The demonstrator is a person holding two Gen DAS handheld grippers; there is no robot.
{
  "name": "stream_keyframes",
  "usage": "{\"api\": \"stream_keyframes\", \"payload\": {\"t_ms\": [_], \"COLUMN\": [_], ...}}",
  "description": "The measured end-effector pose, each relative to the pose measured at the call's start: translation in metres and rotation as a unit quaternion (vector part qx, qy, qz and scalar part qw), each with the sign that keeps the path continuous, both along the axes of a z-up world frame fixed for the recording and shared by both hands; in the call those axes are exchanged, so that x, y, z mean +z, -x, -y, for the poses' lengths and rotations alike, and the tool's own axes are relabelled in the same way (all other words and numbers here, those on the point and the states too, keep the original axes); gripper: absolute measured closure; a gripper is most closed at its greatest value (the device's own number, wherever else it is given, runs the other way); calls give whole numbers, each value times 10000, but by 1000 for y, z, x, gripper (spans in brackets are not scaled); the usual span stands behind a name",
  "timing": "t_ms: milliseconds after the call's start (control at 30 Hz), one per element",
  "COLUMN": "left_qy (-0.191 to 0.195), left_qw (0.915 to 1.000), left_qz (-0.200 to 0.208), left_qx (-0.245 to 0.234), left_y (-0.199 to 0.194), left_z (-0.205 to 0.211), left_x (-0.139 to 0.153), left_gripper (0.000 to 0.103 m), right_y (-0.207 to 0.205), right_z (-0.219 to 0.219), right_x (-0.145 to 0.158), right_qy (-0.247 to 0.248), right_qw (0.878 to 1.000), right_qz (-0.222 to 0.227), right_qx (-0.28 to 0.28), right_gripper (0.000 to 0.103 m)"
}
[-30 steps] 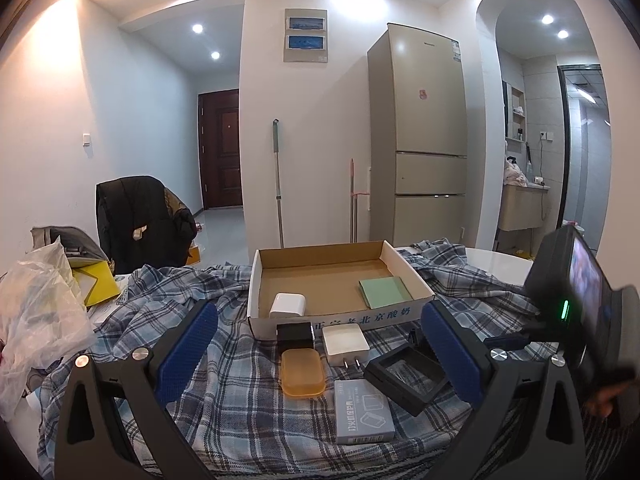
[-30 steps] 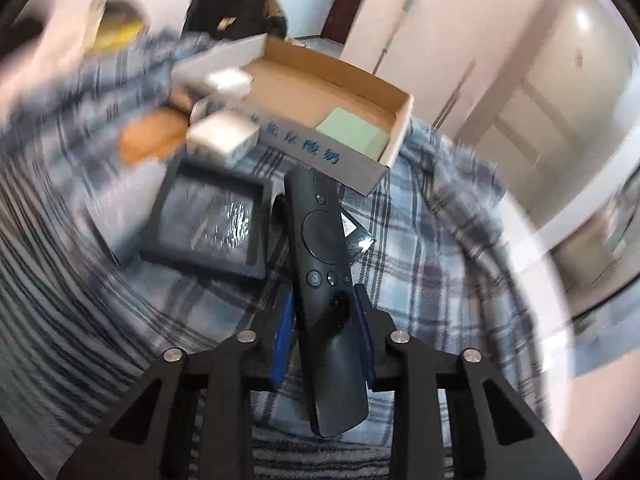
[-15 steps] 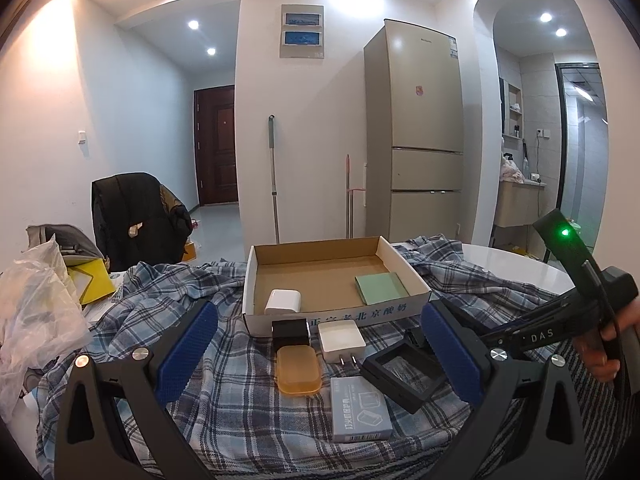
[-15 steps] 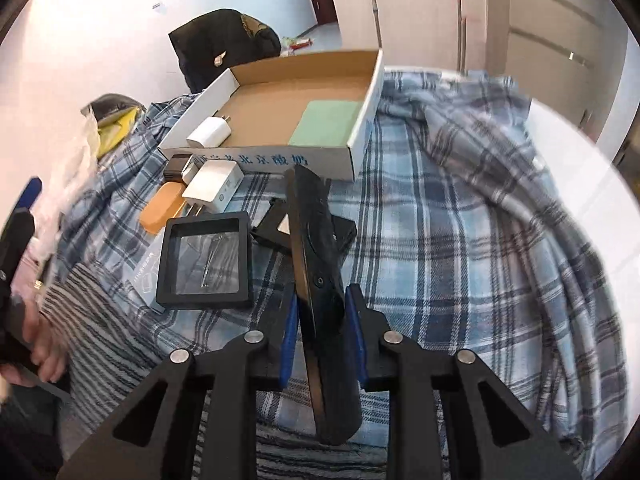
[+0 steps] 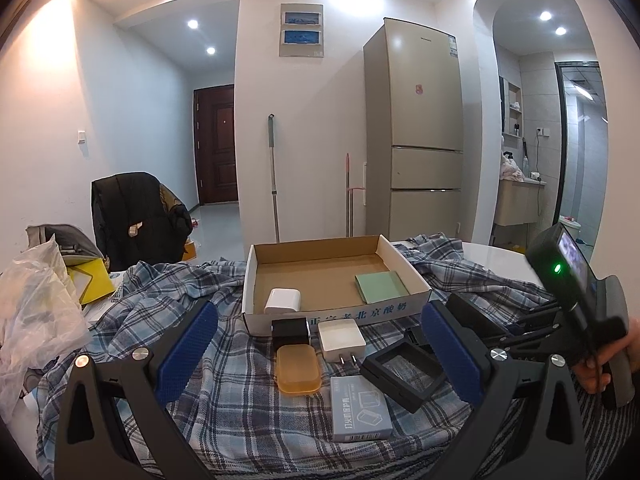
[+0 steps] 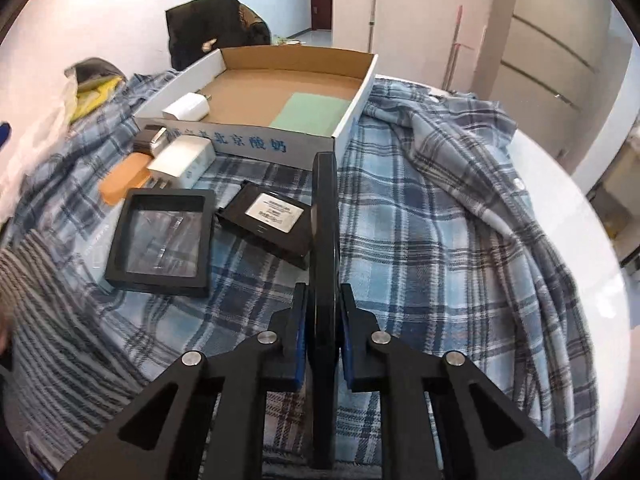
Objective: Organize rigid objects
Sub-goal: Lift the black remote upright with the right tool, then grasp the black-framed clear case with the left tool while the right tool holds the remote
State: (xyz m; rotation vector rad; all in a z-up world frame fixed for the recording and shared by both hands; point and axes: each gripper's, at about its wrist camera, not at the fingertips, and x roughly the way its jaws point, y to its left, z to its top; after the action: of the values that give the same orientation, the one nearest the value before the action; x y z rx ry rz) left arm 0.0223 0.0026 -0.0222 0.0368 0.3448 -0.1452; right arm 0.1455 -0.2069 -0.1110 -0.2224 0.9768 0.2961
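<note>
My right gripper [image 6: 323, 296] is closing, its blue pads pressing both sides of a black remote [image 6: 324, 208] held on edge above the plaid cloth, pointing at the cardboard box [image 6: 280, 84]. The box holds a white charger [image 5: 282, 301] and a green card [image 5: 380, 287]. In front of it lie a black adapter [image 5: 290, 330], a white plug [image 5: 341, 338], an amber case [image 5: 298, 368], a grey carton [image 5: 360, 408], a black frame case [image 5: 404, 372] and a labelled black box [image 6: 272, 216]. My left gripper [image 5: 316, 320] stands open and holds nothing.
A plaid cloth [image 6: 440, 220] covers the white round table [image 6: 580, 240]. A crumpled plastic bag [image 5: 32, 312] and yellow items lie at the left. A chair with a black jacket [image 5: 136, 216] stands behind, and a hand [image 5: 596, 372] holds the right gripper.
The remote has rolled in my right gripper from face-up to edge-on, and the pads have drawn closer together on it. The right gripper has shifted slightly over the cloth. The left gripper stays put.
</note>
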Motion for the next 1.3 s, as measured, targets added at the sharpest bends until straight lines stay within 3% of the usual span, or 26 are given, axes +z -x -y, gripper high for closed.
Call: {"api": "stream_keyframes", "payload": {"t_ms": [200, 300, 433, 533, 700, 833, 933, 1033, 1100, 1300], "left_qy": [1, 4, -9, -14, -93, -328, -987, -1986, -2314, -2098], "left_qw": [10000, 10000, 10000, 10000, 9985, 9939, 9819, 9586, 9461, 9210], "left_qz": [1, 4, -12, -63, -448, -965, -1396, -1631, -1798, -2595], "left_qx": [3, -1, -2, -7, -316, -431, -817, -1222, -1381, -2010], "left_y": [0, -1, -1, -3, -14, -31, -42, -48, -53, -80], "left_z": [0, 0, 0, 0, 3, 11, 27, 49, 59, 82], "left_x": [0, 0, -1, -1, -4, -11, -20, -34, -41, -44], "left_gripper": [0, 0, 0, 0, 0, 0, 0, 0, 0, 0], "right_y": [0, 5, 16, 19, 17, 10, 1, -5, -5, -4], "right_z": [3, 5, 23, 30, 26, 22, 25, 28, 28, 23], "right_x": [0, 3, 21, 27, 24, 12, 1, -6, -7, -7], "right_qy": [-44, -71, -625, -771, -837, -509, -553, -545, -533, -458], "right_qw": [10000, 9995, 9941, 9916, 9925, 9959, 9967, 9964, 9966, 9970], "right_qz": [5, 258, 807, 938, 835, 574, 211, -11, -17, 1], "right_qx": [-34, -171, -352, -453, -303, -490, -555, -649, -634, -626], "right_gripper": [90, 90, 90, 90, 90, 90, 90, 90, 90, 90]}}
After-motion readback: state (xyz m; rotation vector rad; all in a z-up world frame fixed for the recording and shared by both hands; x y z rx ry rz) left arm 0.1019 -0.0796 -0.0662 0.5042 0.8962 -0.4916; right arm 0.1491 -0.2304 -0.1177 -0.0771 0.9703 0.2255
